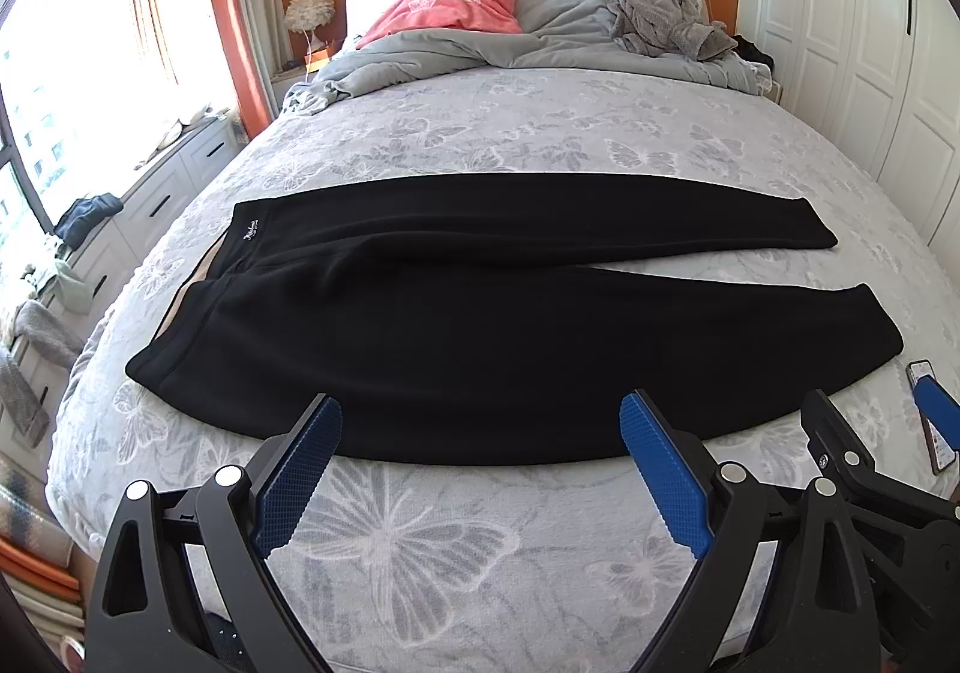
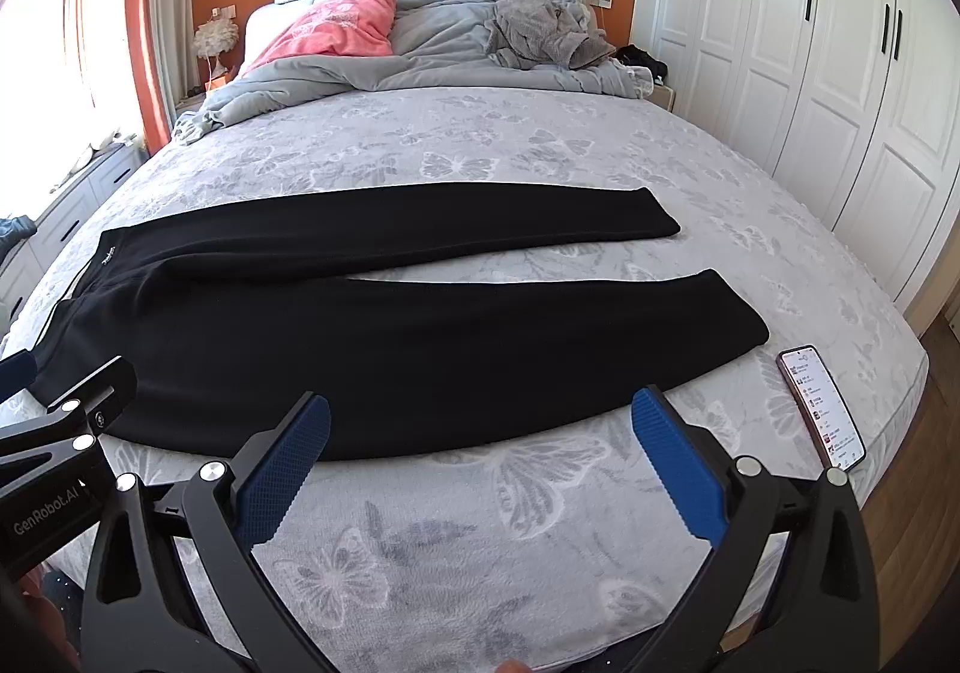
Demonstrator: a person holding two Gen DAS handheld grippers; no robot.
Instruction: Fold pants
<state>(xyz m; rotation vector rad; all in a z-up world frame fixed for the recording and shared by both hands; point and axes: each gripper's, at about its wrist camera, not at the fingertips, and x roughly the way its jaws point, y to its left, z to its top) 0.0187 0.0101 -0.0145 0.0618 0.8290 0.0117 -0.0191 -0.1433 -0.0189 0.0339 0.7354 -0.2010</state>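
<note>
Left wrist view: the left gripper (image 1: 480, 415), black with blue ribbed pads, hovers with its jaws spread wide and empty over a grey bedspread with a white butterfly pattern (image 1: 420, 541). Black fleece pants (image 1: 420, 325) lie flat across that bedspread, waistband to the left, both legs stretched right and slightly apart at the cuffs. A small white script label sits at the waistband, too small to read. The right gripper (image 2: 480, 421) is likewise spread wide and holds nothing, just short of the pants' near edge. In the right wrist view the left gripper's body reads "GenRobot.AI". A smartphone with a lit screen (image 2: 822, 409) lies beside the near cuff; its text is illegible.
</note>
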